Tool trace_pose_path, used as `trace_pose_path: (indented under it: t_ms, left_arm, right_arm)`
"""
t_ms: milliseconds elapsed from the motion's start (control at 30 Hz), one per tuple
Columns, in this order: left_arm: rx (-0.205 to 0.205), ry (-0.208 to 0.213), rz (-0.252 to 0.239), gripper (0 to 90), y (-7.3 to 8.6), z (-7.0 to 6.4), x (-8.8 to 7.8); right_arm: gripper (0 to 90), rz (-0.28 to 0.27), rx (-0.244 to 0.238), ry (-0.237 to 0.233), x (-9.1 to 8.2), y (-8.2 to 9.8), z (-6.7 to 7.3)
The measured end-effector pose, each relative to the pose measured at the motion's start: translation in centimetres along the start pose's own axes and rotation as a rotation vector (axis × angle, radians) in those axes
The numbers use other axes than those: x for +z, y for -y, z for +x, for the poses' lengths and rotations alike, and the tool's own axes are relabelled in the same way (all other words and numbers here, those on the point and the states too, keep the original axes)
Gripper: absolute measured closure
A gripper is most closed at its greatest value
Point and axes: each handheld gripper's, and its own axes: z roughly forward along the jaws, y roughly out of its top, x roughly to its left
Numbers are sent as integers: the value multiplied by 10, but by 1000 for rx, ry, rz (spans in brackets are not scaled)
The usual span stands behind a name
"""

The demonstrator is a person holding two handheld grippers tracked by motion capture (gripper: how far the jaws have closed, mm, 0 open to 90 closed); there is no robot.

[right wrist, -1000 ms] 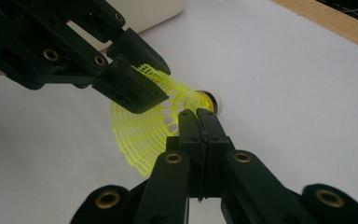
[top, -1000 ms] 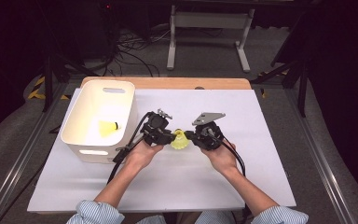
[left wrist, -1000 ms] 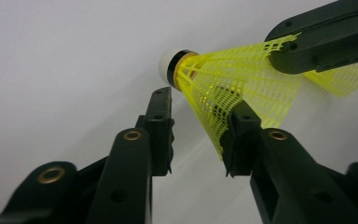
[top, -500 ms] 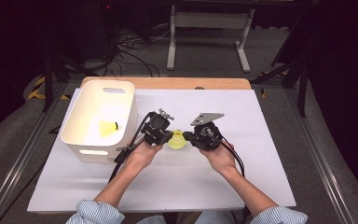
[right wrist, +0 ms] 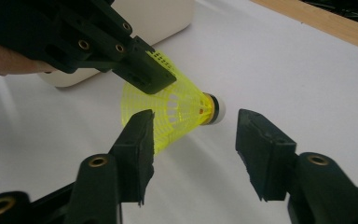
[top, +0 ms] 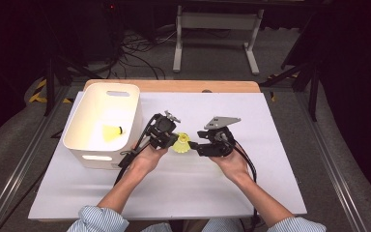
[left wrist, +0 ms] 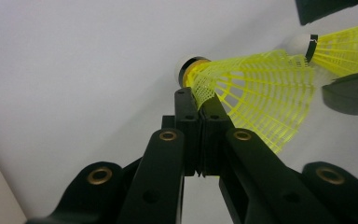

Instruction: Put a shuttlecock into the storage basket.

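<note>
Yellow mesh is sitting pinched between the closed jaws of the left gripper (top: pixel 170 140): they are clamping the skirt rim of a shuttlecock (top: pixel 181 143), which is hanging between the two grippers, seemingly just above the white table (top: pixel 280 159), though the high view is too small to be sure. In the left gripper view the jaws are pressing together on the skirt edge beside the cork (left wrist: pixel 186 65). The right gripper (right wrist: pixel 193 135) is facing it with jaws that have just been opening; they are standing apart on either side of the shuttlecock, the pads off it, the cork pointing toward the right-hand jaw. A second shuttlecock (top: pixel 112 132) is lying inside the white bin (top: pixel 79 145) at the person's left. Both hands are holding the grippers near the table's middle.
</note>
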Motion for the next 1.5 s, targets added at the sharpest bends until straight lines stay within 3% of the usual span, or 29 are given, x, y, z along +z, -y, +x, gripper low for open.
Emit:
trace_pose_path:
  t_ms: [200,467,1100,1500]
  left_arm:
    - [-2,12,6,890,0,1,-2]
    - [-12,30,2,890,-1,2,-6]
    - [-32,51,-9,890,-2,6,-18]
    - [-25,36,-23,890,0,7,-27]
  right_arm:
    - [313,-38,8,34,-13,9,-5]
    - [264,-72,16,70,-31,20,-9]
    - [243,-145,57,127,-71,59,-25]
    - [204,-185,85,180,-86,87,-33]
